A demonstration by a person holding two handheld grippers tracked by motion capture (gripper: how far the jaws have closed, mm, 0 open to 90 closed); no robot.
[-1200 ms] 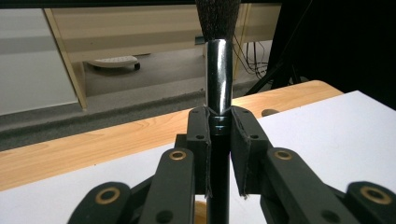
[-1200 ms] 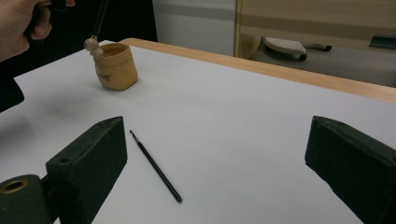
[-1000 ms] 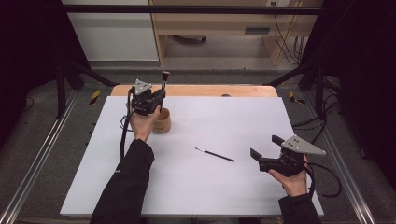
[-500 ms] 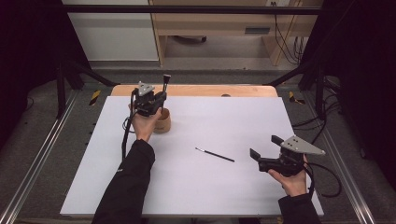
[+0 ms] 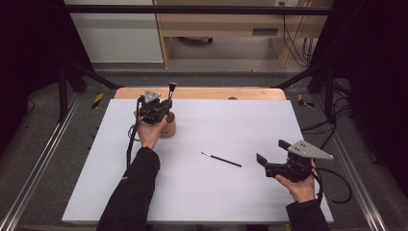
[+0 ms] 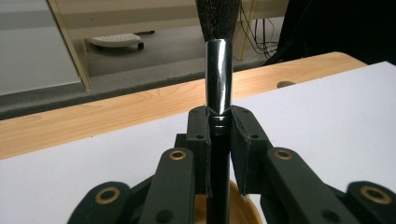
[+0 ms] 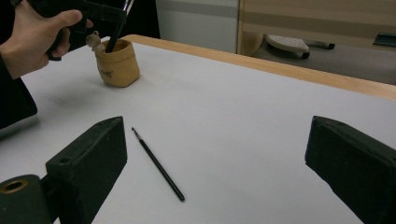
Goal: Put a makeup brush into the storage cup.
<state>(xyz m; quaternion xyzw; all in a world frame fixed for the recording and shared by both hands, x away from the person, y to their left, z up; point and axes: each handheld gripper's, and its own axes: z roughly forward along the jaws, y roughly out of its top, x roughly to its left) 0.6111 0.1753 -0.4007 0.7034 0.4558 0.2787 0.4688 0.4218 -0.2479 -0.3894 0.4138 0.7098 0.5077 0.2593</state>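
Standing upright between the closed jaws of the left gripper (image 6: 219, 154), the large brush (image 6: 218, 84) has its black handle pointing down and its dark bristles up, a bright metal ferrule just above the pads. The grip sits low on the ferrule, which probably keeps the brush from swinging while its handle is guided downward. Directly beneath it is the small tan cup (image 7: 117, 63), whose rim shows at the bottom of the left gripper view between the jaw links. In the right gripper view the handle's lower end appears to be inside the cup's mouth already, so the step in hand looks like setting the brush to stand in the cup, bristles up; whether the end touches the bottom cannot be told. A small pale item also pokes out of the cup beside the handle.

From the high view, the cup stands near the far left of the white sheet (image 5: 250, 115) that covers the wooden table (image 5: 216, 93), with the left gripper (image 5: 155, 107) held level over it.

Near the middle of the sheet, well apart from the cup, lies a thin black brush (image 5: 221, 160), flat and slanted. It seems the likely next thing to collect. The right gripper (image 5: 272, 156) hovers near the sheet's right edge with its jaws wide apart and nothing between them, pointed toward that thin brush, likely waiting its turn.
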